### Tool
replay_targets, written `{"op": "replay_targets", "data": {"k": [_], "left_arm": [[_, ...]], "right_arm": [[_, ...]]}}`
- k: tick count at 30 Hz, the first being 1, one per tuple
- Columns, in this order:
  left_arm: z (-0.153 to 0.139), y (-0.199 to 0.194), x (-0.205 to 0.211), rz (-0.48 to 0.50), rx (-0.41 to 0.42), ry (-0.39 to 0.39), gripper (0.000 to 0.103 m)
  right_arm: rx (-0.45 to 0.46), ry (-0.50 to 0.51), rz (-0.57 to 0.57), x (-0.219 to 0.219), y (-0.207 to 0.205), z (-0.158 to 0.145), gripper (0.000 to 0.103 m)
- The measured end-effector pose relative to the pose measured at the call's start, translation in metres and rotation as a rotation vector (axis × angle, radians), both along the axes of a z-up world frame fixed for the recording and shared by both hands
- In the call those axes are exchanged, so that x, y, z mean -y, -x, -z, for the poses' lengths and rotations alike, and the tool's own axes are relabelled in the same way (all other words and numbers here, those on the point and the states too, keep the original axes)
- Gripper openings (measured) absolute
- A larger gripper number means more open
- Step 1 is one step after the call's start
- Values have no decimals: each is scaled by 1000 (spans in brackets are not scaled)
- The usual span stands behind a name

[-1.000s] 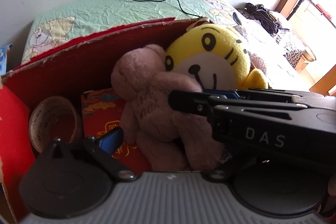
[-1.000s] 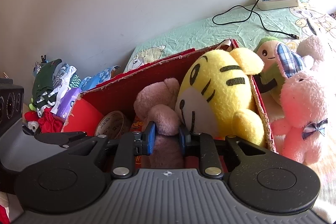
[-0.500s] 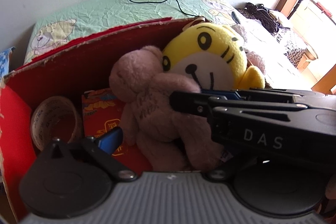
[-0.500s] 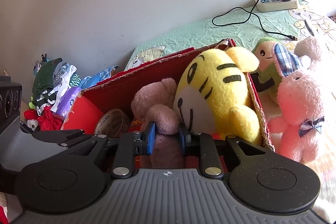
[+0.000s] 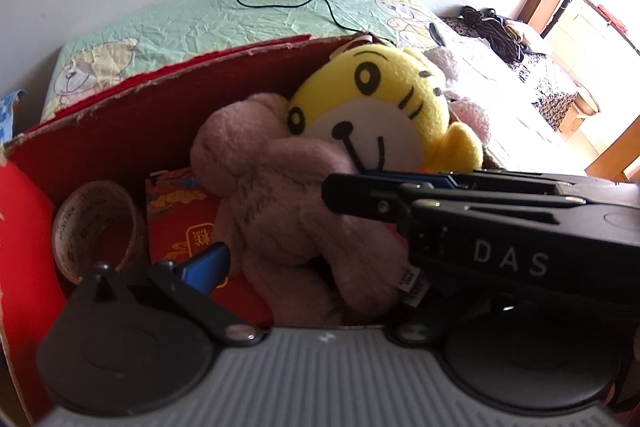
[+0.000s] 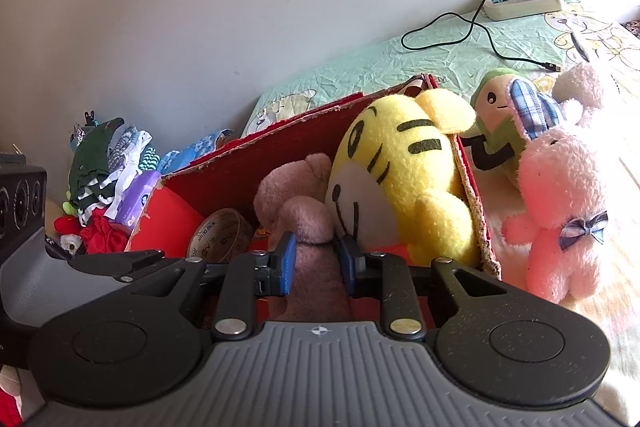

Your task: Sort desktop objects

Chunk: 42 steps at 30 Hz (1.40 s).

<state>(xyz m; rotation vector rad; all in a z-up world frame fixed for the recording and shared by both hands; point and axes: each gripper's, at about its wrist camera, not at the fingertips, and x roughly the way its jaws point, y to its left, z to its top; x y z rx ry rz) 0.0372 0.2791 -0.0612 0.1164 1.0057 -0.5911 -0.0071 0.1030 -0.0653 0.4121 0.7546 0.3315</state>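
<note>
A mauve plush bear [image 5: 280, 211] lies in a red cardboard box [image 5: 140, 123], leaning on a yellow tiger plush [image 5: 372, 115]. My right gripper [image 6: 316, 261] is shut on one limb of the bear [image 6: 296, 195], the blue pads pressing both sides. In the left wrist view the right gripper [image 5: 340, 193] reaches in from the right across the bear. My left gripper [image 5: 316, 263] stands open around the bear's lower body; only its left blue finger [image 5: 208, 263] shows, the other is hidden behind the right gripper.
A tape roll [image 5: 96, 227] and a red envelope [image 5: 180, 211] lie on the box floor. Right of the box [image 6: 248, 163] stand a pink rabbit [image 6: 560, 195] and a green plush [image 6: 496, 119]. A power strip [image 6: 520, 1] with a cable lies on the green sheet; clothes [image 6: 108, 163] are piled at left.
Both views have drifted slightly, so the box and plush toys sit a little further left. The right gripper keeps its hold on the bear; the left stays open.
</note>
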Motion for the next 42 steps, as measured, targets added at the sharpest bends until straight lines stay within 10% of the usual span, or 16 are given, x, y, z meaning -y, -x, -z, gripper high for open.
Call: {"op": "replay_targets", "data": {"k": [42], "left_arm": [[-17,37,-10,-205,81,-48,99]], "right_arm": [[22,1,11,8,30,-12,30]]}}
